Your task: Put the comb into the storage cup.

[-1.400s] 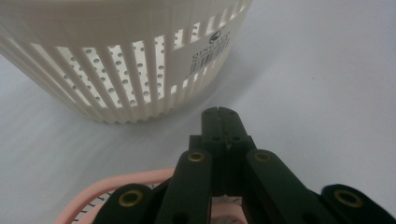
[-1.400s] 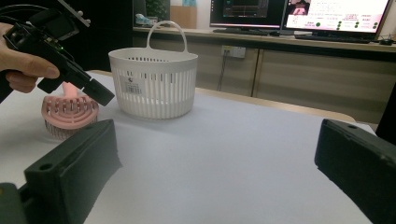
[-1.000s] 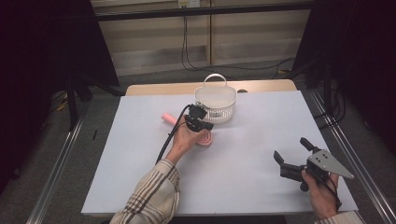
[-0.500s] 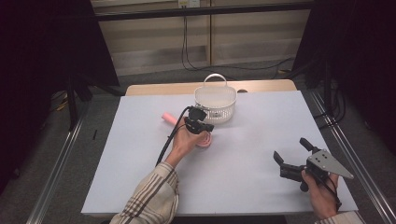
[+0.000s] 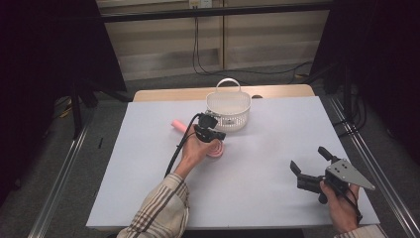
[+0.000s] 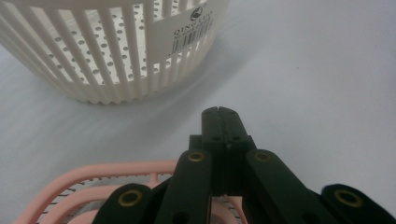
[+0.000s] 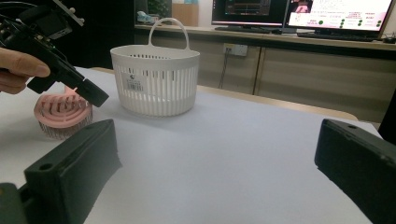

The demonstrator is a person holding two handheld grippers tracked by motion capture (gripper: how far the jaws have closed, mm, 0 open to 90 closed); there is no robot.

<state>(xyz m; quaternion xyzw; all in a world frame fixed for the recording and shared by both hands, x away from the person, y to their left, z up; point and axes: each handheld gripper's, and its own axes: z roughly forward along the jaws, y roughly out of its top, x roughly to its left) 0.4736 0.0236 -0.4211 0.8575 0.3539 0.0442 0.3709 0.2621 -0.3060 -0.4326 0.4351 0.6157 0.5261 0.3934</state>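
- Nothing has shifted since the earlier frame.
- Pink brush (image 7: 63, 113): round, ridged, bristles down, beside the white basket (image 5: 228, 110).
- Left gripper (image 6: 220, 113): jaws pressed together, empty.
- Right gripper (image 5: 312, 163): jaws spread.

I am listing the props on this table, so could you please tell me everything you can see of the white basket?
The white basket looks like moulded plastic: a rounded tub with vertical slats in its wall, small holes in the base, and an arched carry handle standing upright. A barcode label sits on its side. It stands upright on the white table near the far edge, with nothing visible inside. The pink brush lies close beside it, apart from it, and nothing touches it but the table.
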